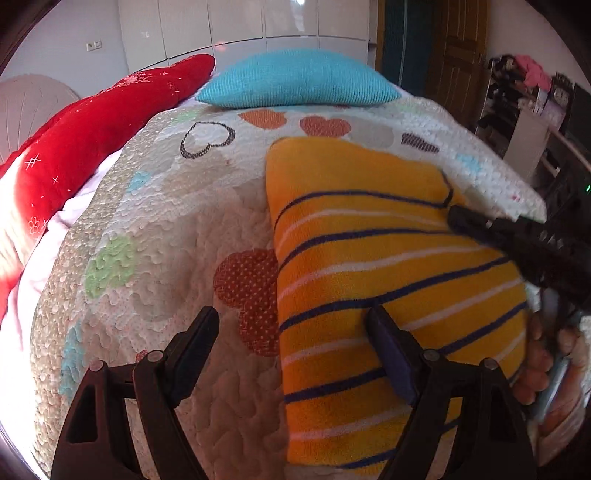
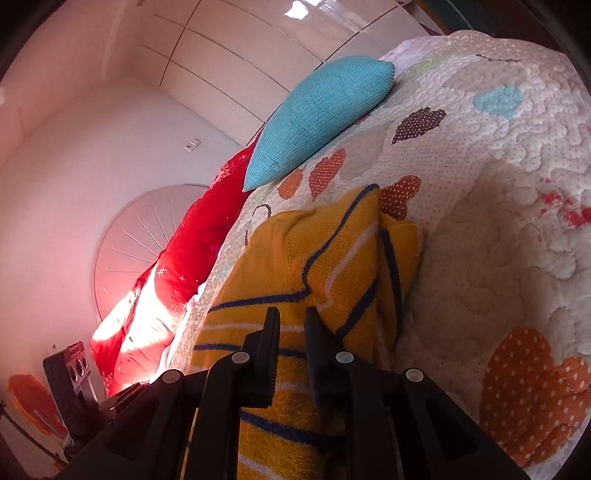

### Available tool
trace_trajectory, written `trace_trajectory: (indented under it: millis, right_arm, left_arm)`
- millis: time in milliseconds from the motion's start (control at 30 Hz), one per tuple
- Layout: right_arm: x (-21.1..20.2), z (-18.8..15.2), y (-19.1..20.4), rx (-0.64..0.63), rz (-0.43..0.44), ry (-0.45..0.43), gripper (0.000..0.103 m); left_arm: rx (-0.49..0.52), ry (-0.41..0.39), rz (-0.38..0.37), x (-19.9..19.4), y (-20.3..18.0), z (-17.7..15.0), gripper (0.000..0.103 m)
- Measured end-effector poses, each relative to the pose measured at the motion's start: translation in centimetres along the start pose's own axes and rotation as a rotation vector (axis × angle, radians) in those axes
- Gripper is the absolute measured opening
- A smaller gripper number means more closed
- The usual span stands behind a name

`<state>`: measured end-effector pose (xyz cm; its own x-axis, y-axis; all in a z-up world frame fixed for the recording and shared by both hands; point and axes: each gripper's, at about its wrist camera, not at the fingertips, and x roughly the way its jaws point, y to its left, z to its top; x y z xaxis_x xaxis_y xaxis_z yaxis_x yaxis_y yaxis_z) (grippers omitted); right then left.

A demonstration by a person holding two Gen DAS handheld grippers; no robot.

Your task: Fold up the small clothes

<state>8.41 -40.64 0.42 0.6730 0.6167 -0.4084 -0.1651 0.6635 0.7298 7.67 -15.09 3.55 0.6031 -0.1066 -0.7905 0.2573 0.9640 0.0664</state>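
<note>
A small orange garment [image 1: 388, 266] with navy and white stripes lies folded lengthwise on the heart-patterned quilt [image 1: 166, 229]. My left gripper [image 1: 291, 325] is open, hovering over the garment's near left edge, one finger over the quilt, the other over the cloth. My right gripper [image 1: 458, 218] reaches in from the right at the garment's far right side. In the right wrist view the right gripper [image 2: 291, 321] stands nearly shut with a narrow gap, over the garment [image 2: 295, 277], whose far corner is folded over; whether it pinches cloth is unclear.
A turquoise pillow [image 1: 299, 83] and a red cushion [image 1: 103, 122] lie at the head and left of the bed. White wardrobe doors [image 1: 240, 26] stand behind. Cluttered shelves [image 1: 524, 92] are at the right. The bed's right edge [image 1: 532, 192] is close to the garment.
</note>
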Motion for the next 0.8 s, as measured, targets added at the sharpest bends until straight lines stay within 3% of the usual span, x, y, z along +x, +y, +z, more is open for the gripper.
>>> trace_trajectory:
  millis: [67,167,233,333,467,533,633,700,800]
  right_arm:
    - [0.5,0.0,0.6,-0.026,-0.021,0.008,0.012]
    - [0.8,0.1,0.7,-0.020,-0.022,0.014,0.012]
    - [1.0,0.2,0.5,-0.010,-0.019,0.015,0.012]
    - [1.3,0.3,0.4,-0.001,-0.014,0.018,0.012]
    - [0.9,0.2,0.3,-0.006,-0.012,0.017,0.013]
    - [0.9,0.3,0.1,0.001,-0.002,0.017,0.013]
    - [0.9,0.3,-0.1,0.006,0.011,0.021,0.013]
    - [1.0,0.4,-0.2,0.006,0.013,0.022,0.013]
    - [1.1,0.4,-0.2,0.006,0.014,0.025,0.013]
  left_arm:
    - [0.004,-0.052,0.006,-0.3,0.4,-1.2,0.083]
    - [-0.004,-0.030,0.001,-1.5,1.3,-1.2,0.083]
    - [-0.005,-0.026,-0.016,-2.4,1.7,-0.1,0.083]
    - [0.022,-0.095,-0.005,-3.0,1.4,3.2,0.083]
    - [0.069,-0.097,0.018,1.0,0.1,8.4,0.083]
    - [0.086,-0.038,0.078,4.5,-0.1,9.6,0.083]
    - [0.059,0.057,0.060,7.6,0.4,9.1,0.083]
    - [0.036,0.039,0.058,6.5,0.6,8.7,0.083]
    - [0.083,-0.009,0.058,4.2,-0.2,6.8,0.083]
